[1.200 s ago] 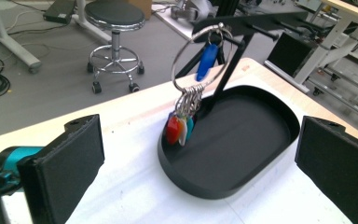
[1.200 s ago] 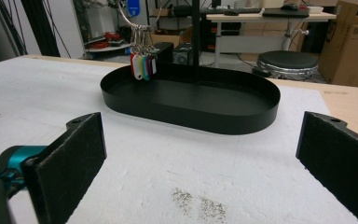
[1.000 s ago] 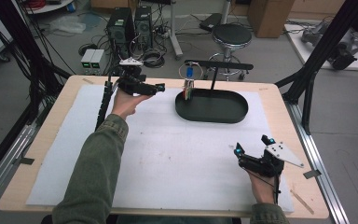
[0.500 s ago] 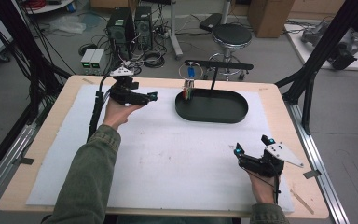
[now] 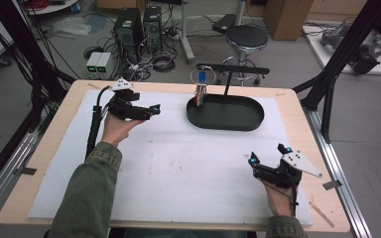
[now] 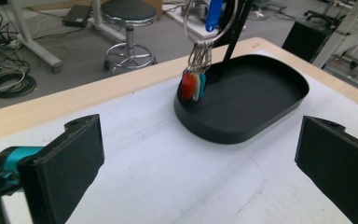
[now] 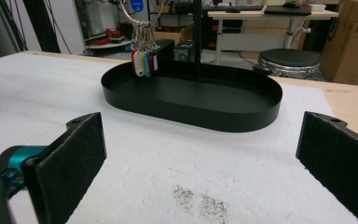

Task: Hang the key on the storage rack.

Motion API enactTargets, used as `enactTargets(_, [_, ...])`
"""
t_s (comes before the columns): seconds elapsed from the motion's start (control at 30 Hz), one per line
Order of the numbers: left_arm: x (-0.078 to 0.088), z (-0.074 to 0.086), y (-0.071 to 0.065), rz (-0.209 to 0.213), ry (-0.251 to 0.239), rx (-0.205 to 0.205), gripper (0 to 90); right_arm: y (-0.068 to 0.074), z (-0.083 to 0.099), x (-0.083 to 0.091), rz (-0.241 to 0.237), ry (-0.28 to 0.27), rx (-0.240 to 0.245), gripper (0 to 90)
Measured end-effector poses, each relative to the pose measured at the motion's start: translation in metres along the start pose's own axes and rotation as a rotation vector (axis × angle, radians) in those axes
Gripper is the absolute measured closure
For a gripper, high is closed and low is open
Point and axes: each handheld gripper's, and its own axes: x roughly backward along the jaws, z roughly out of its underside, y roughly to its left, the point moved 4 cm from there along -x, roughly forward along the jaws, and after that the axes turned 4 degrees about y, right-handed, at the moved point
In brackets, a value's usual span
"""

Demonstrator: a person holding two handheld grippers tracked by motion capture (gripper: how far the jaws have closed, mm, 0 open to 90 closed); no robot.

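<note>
A black oval tray (image 5: 225, 119) sits at the back of the table, right of centre. A thin black stand (image 5: 226, 82) rises from it, and a key ring with coloured tags (image 5: 201, 94) hangs off the stand's bar over the tray's left end. My left gripper (image 5: 151, 110) is open, held above the mat left of the tray and pointing at it. In the left gripper view the tags (image 6: 193, 86) and tray (image 6: 242, 135) lie ahead between the wide-apart jaws. My right gripper (image 5: 268, 154) is open near the front right, empty, facing the tray (image 7: 205, 116) and tags (image 7: 143, 63).
A white mat (image 5: 178, 163) covers most of the wooden table (image 5: 297, 99). Beyond the far edge stand a stool (image 5: 246, 37), computer cases (image 5: 139, 25) and cables. Black frame posts (image 5: 327, 99) rise at the right side.
My left gripper has drawn back to the left and a little toward the person, away from the tray. The right gripper has stayed put.
</note>
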Motion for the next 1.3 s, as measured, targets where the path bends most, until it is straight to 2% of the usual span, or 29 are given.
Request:
enactTargets(0.8, [0.043, 0.055, 0.022, -0.076, -0.017, 0.051, 1.6, 0.002, 0.001, -0.001, -0.005, 0.007, 0.003, 0.4])
enactTargets(1.3, [0.068, 0.078, 0.034, -0.144, -0.041, 0.075, 1.6, 0.003, 0.001, -0.001, -0.005, 0.01, 0.008, 0.4])
